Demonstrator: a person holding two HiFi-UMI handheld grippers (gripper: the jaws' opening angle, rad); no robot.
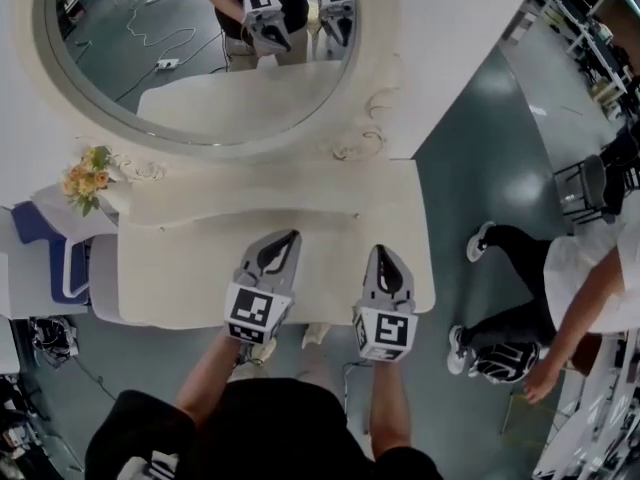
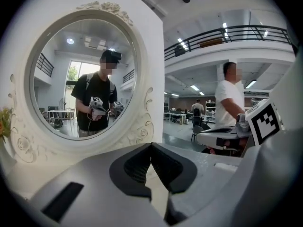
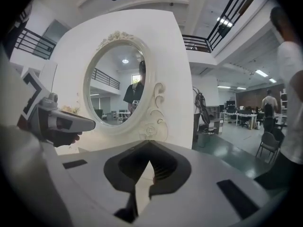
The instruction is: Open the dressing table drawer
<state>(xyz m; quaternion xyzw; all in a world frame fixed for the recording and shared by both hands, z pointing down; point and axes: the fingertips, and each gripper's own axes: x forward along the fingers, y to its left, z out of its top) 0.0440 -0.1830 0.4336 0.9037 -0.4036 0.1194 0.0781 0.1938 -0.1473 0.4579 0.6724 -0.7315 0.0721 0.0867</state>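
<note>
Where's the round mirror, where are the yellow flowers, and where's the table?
mirror (image 1: 190, 53), head view, middle of the glass.
flowers (image 1: 86, 180), head view, the yellow blooms.
table (image 1: 170, 278), head view, bare part of its top.

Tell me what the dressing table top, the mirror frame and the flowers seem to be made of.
Dressing table top: probably painted wood or board, cream, smooth and matte; no grain shows.
Mirror frame: likely moulded or carved material under the same cream paint; raised rose and scroll relief.
Flowers: yellow-orange bunch with green leaves; too small to tell real from artificial.
</note>
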